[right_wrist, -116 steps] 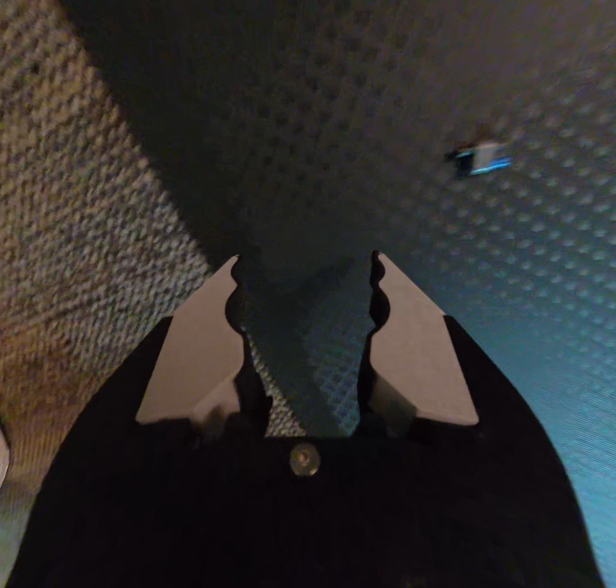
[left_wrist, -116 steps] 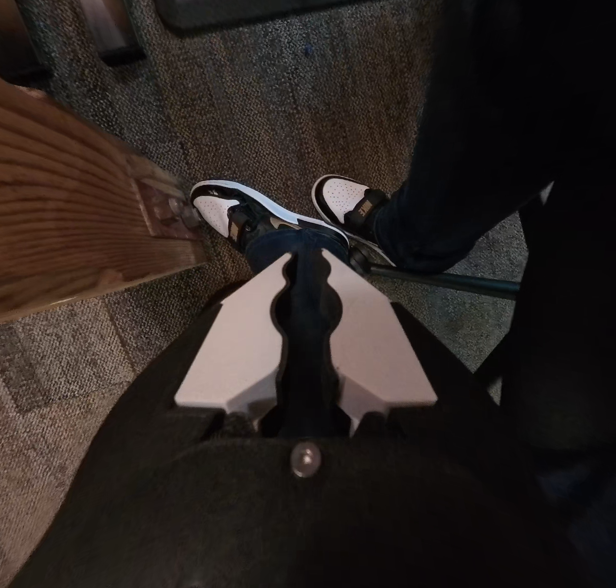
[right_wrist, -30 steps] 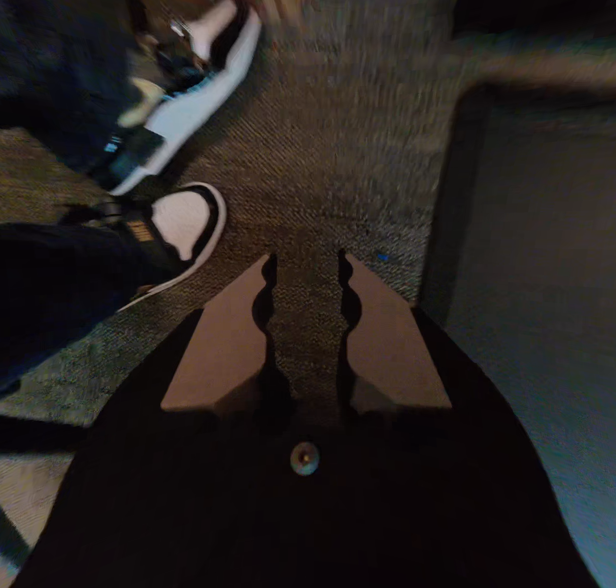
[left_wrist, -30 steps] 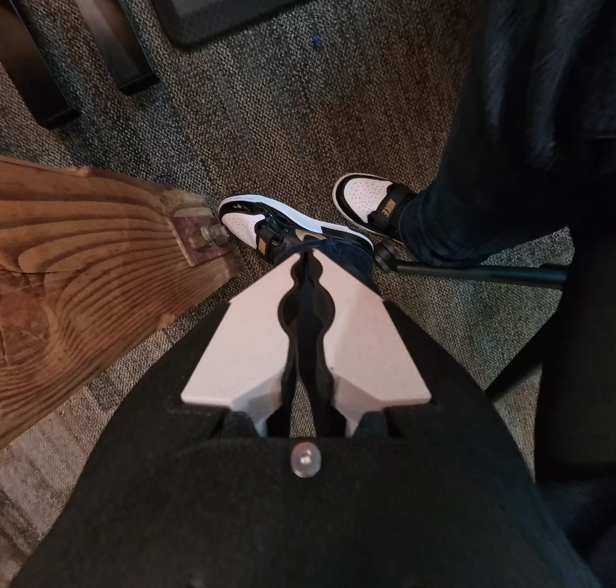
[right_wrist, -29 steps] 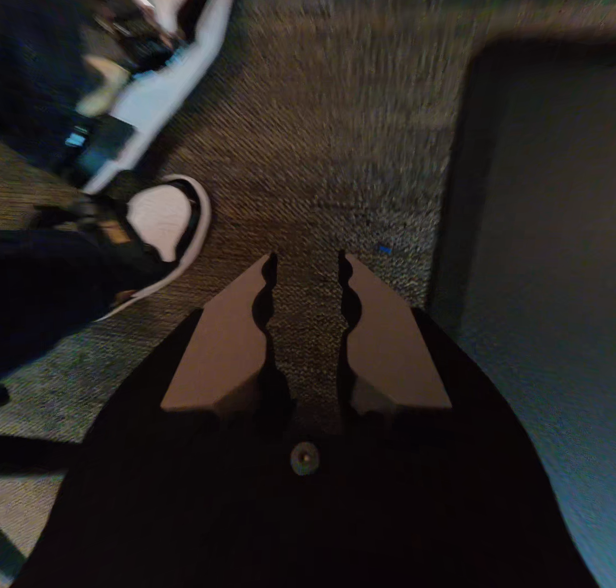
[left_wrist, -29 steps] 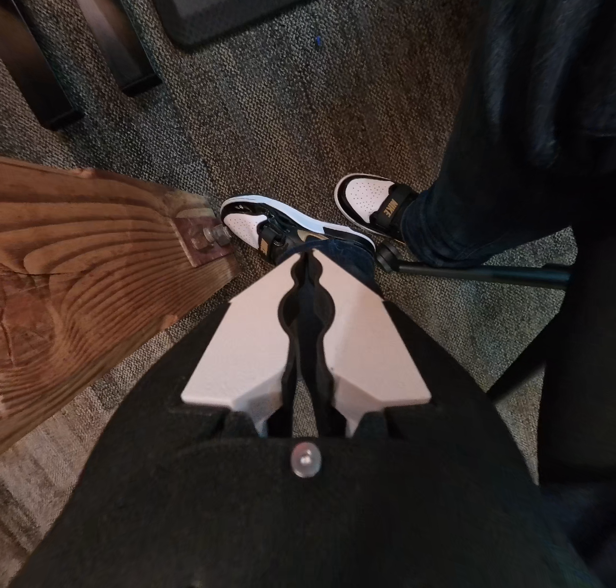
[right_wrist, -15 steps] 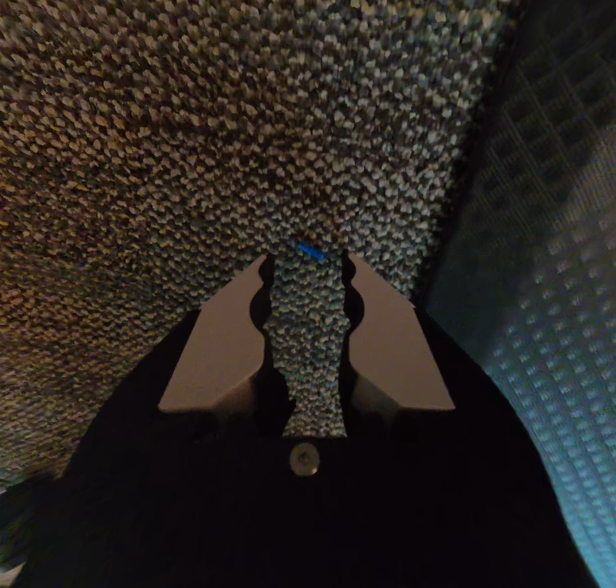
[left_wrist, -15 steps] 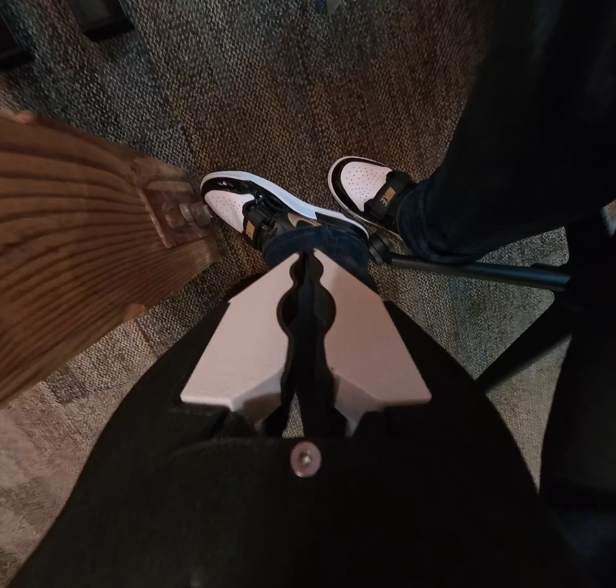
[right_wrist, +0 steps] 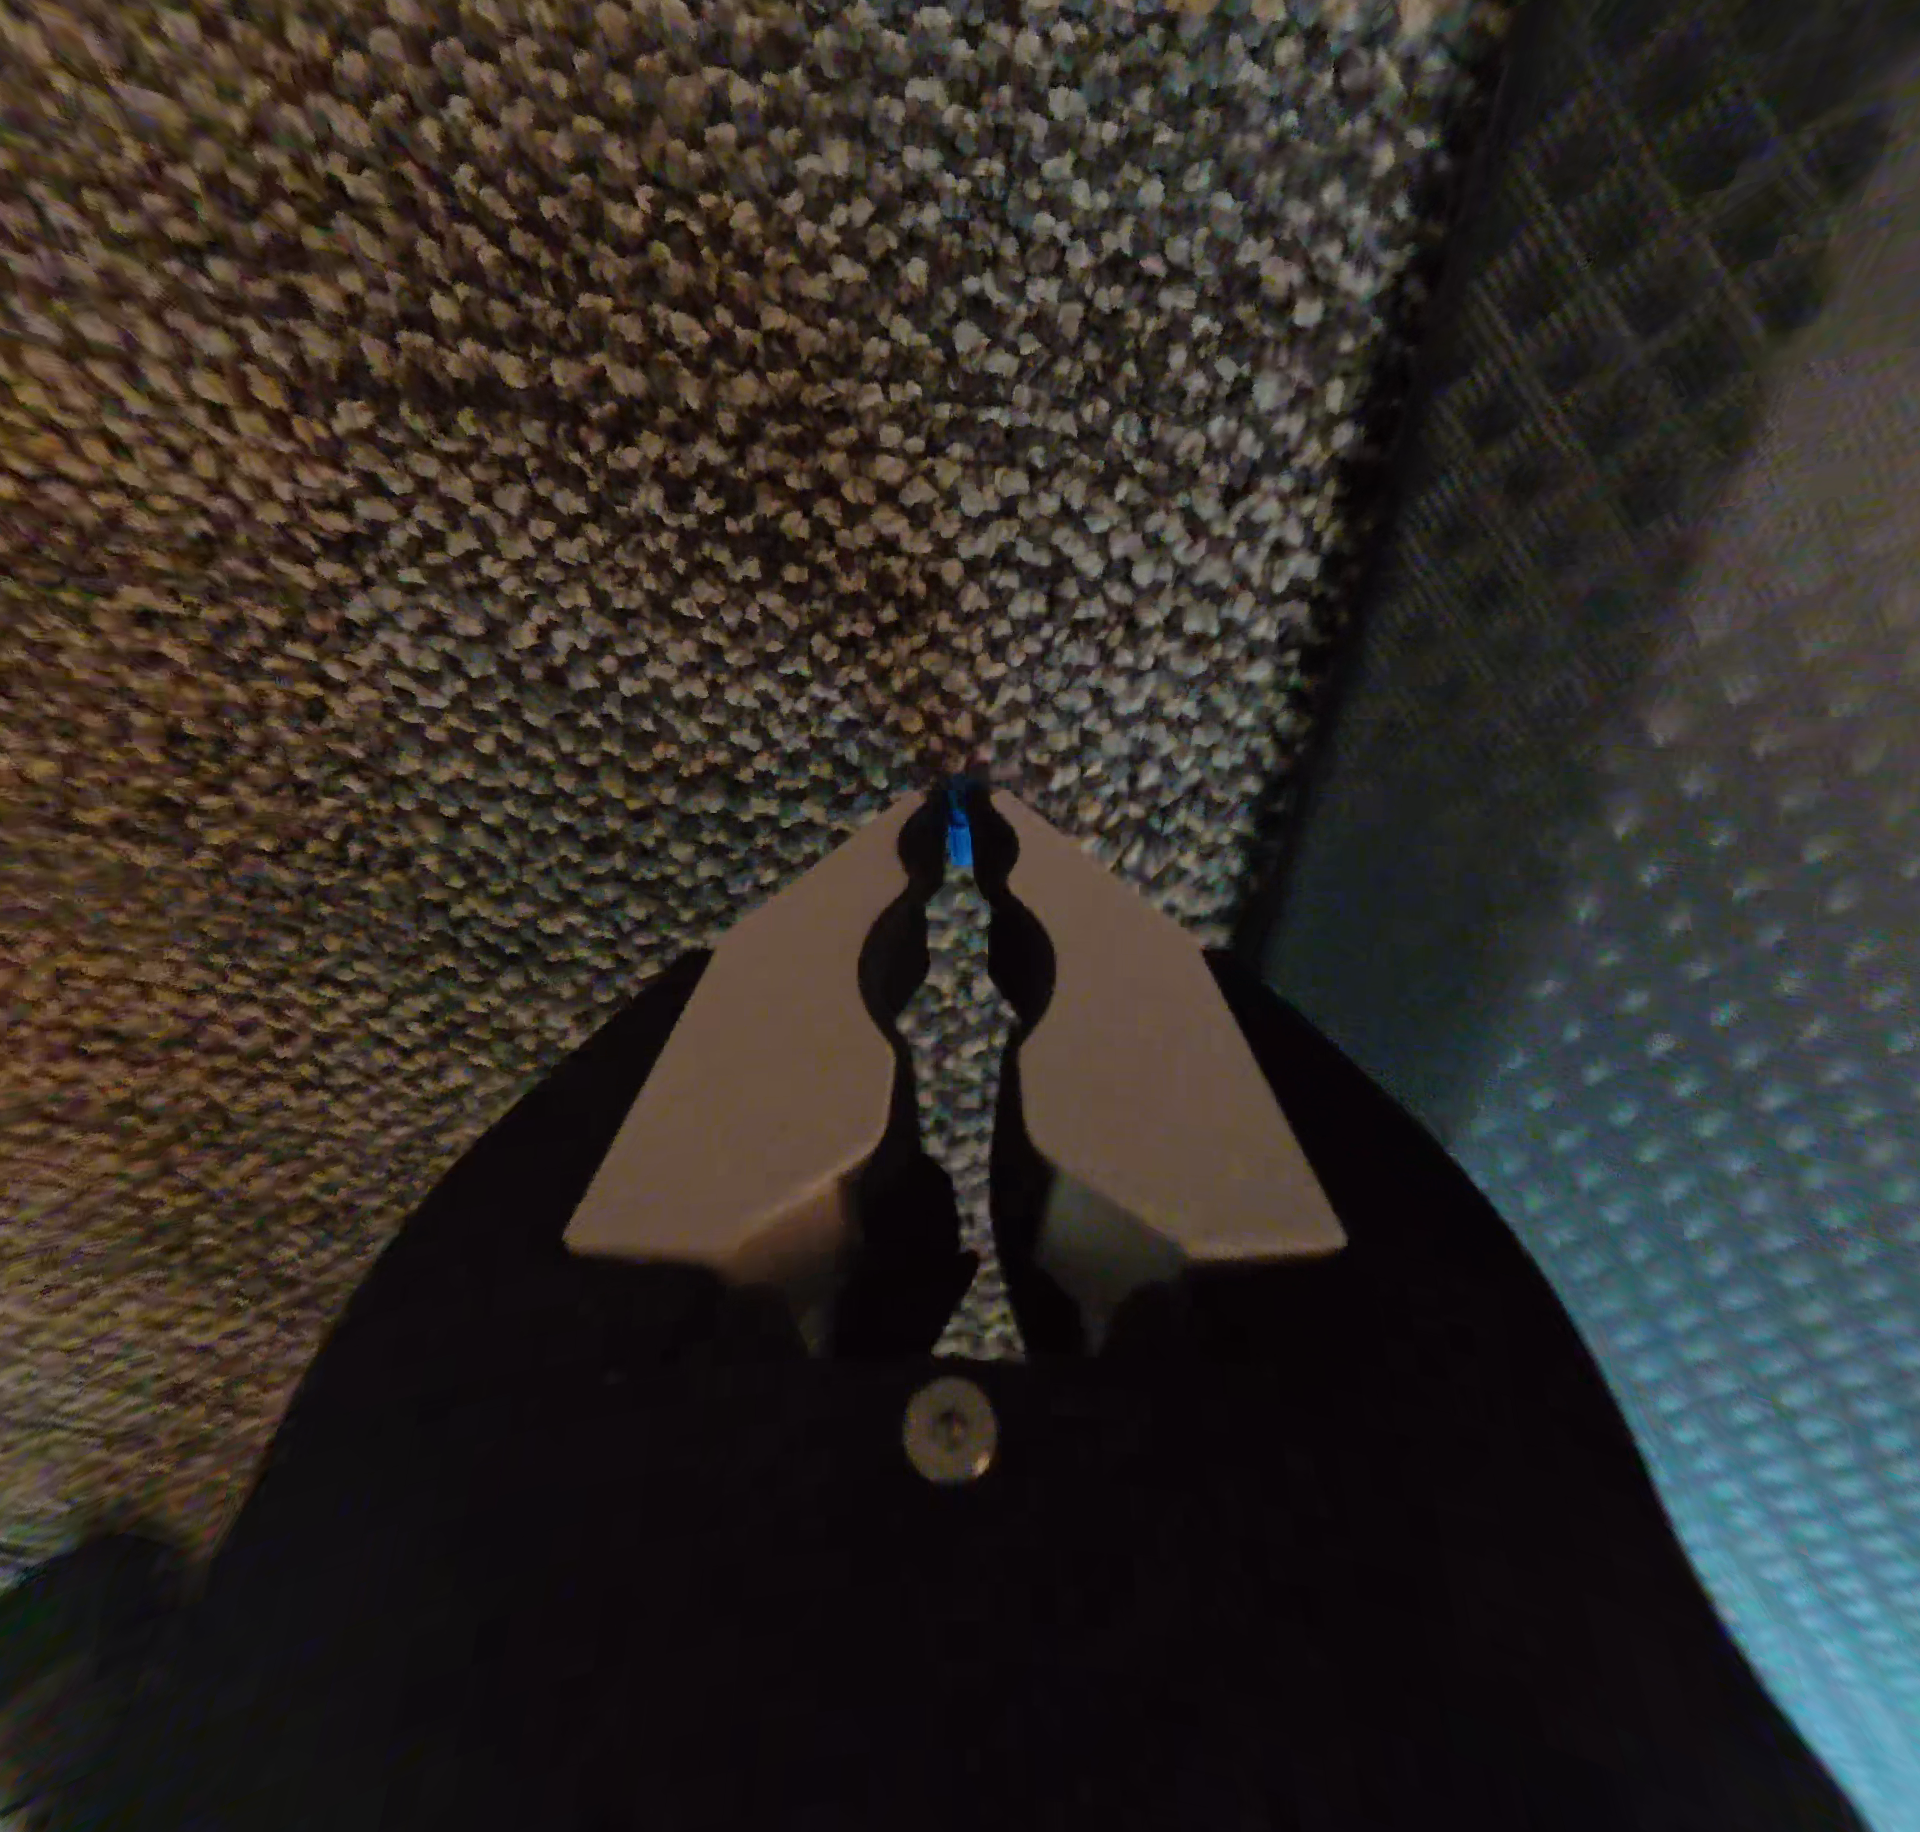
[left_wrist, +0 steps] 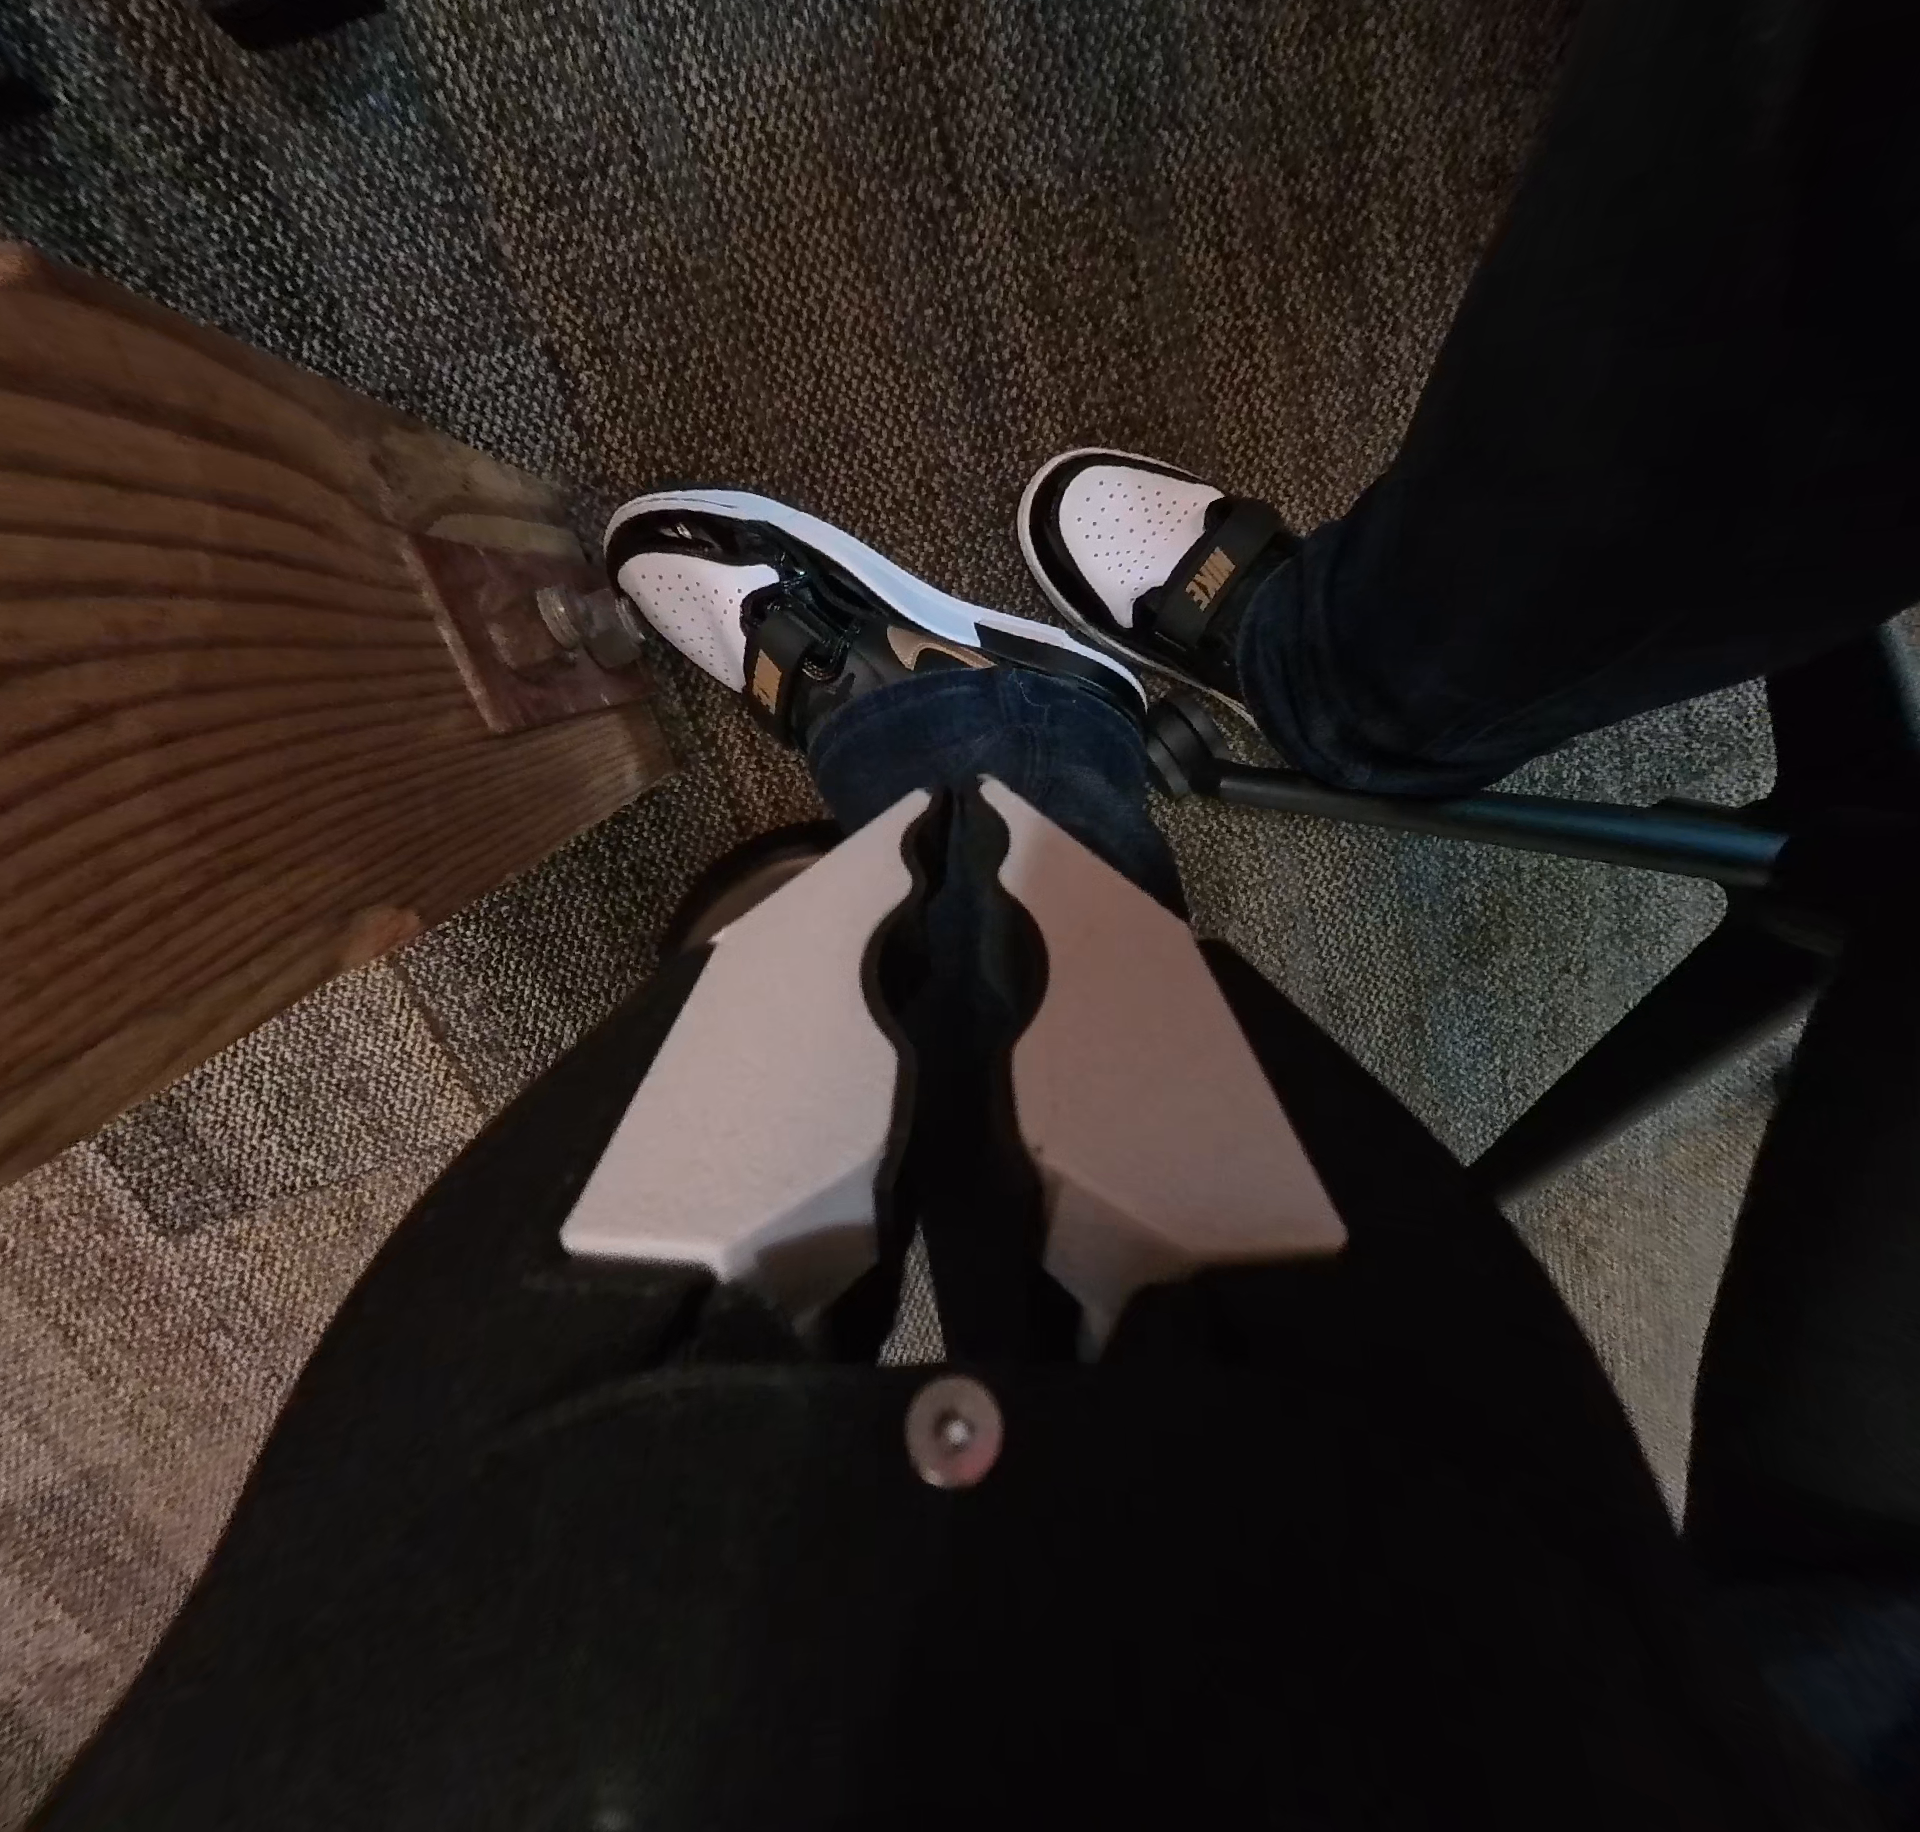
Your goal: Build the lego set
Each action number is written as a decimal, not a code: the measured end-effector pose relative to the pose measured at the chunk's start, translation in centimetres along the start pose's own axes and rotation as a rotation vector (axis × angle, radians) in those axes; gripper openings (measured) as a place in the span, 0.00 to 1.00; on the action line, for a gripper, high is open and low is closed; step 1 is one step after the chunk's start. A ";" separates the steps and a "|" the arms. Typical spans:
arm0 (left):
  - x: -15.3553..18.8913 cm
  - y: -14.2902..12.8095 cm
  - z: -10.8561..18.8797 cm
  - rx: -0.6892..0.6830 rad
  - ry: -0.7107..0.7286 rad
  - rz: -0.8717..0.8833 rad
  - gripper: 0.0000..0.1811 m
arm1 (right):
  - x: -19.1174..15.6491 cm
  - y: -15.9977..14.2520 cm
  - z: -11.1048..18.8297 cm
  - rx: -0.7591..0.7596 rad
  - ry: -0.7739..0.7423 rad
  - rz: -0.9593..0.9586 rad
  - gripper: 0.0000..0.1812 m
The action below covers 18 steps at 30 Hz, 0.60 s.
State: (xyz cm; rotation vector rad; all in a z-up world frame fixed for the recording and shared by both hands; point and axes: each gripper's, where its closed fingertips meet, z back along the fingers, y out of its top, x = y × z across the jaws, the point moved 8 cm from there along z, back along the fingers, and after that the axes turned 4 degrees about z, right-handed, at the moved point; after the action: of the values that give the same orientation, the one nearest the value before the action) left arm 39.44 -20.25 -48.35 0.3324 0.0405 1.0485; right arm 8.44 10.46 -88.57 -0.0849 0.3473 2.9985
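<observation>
Two tips of your right gripper (right_wrist: 957, 795) have come together on the small blue piece (right_wrist: 957, 835), where half a second ago they stood apart with it lying loose on the carpet (right_wrist: 644, 411) just ahead of them. The piece now sits pinched at the very end of the fingers (right_wrist: 790, 1044), low against the pile, with the edge of the grey mat (right_wrist: 1662, 847) close on the right. That reads as the dropped part being recovered: the pinch is made, but I judge the lift is not, since the carpet fills the view right up to the tips.

Your left gripper (left_wrist: 951, 795) is closed to a narrow slit with nothing in it, and it has barely shifted over the last second. It hangs above your shoes (left_wrist: 831, 608), beside the wooden beam (left_wrist: 229, 660) and the black stand leg (left_wrist: 1455, 806).

Only a sliver of the blue piece shows: bright blue, thin, standing on end in the gap, slightly blurred. Its shape and studs cannot be made out. Held so far out on the tips, it could twist or slip as you raise it, so bring it up slowly before returning to the build, which neither view shows.
</observation>
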 end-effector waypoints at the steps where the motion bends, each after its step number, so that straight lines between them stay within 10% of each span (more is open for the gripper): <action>1: 0.0 0.2 0.1 0.003 -0.002 -0.001 0.00 | 0.0 -0.3 0.3 0.014 0.015 -0.046 0.01; 7: 0.4 2.9 1.9 0.093 -0.016 -0.017 0.01 | -2.7 1.9 8.8 0.230 0.010 -0.039 0.01; 18: 3.4 10.9 11.7 0.458 0.117 -0.179 0.01 | -16.7 5.1 38.2 0.490 -0.211 0.301 0.01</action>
State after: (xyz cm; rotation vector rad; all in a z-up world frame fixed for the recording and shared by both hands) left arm 34.17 -15.29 -33.62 0.6687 0.4129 0.8726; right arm 22.75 12.49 -49.10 0.3548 1.1400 3.0575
